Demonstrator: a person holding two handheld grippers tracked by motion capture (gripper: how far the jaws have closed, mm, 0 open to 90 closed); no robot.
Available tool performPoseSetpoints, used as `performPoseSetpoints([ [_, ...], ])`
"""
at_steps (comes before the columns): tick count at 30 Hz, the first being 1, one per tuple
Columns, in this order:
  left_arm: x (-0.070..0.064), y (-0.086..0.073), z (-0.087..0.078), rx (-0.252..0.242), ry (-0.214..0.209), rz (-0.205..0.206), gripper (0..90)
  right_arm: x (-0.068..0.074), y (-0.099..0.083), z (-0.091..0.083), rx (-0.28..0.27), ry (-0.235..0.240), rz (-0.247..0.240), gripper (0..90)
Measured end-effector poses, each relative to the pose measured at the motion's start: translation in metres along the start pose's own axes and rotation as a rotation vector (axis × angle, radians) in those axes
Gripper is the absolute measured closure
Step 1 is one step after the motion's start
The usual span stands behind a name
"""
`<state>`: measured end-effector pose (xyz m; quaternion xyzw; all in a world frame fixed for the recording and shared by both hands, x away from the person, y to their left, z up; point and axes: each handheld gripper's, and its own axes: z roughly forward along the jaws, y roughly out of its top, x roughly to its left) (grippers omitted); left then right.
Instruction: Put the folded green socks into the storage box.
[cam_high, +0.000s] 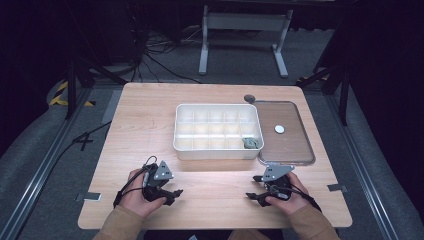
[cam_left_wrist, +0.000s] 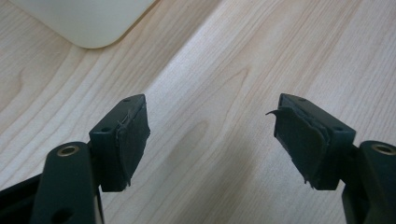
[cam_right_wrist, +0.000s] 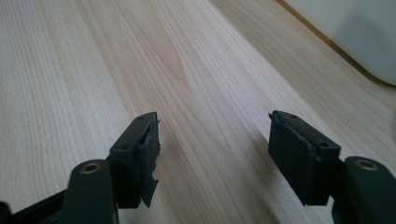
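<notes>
1. Two grippers rest low near the table's (cam_high: 210, 200) front edge: left gripper (cam_high: 176, 192) and right gripper (cam_high: 250, 196), jaws spread, holding nothing, apparently at rest.
2. Beyond, a white divided tray (cam_high: 217, 150) lies with its long axis left–right; a small grey object (cam_high: 250, 143) sits in its near-right compartment.
3. Just right of the tray, a clear lid (cam_high: 285, 145) lies flat, long axis front–back, apparently taken off for access.
</notes>
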<state>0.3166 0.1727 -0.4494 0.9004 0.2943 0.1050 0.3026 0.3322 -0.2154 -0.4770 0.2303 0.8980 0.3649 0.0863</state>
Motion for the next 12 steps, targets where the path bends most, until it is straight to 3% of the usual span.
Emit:
performPoseSetpoints([
  [8, -0.0041, -0.0077, 0.01, 0.014, -0.002, -0.025, 26.3, 0.0044, -0.0066, 0.0057, -0.078, -0.025, 0.01, 27.4],
  [12, -0.0051, -0.0078, 0.0109, 0.017, -0.005, -0.025, 26.1, 0.0039, -0.0064, 0.0052, -0.076, -0.028, 0.01, 29.7],
])
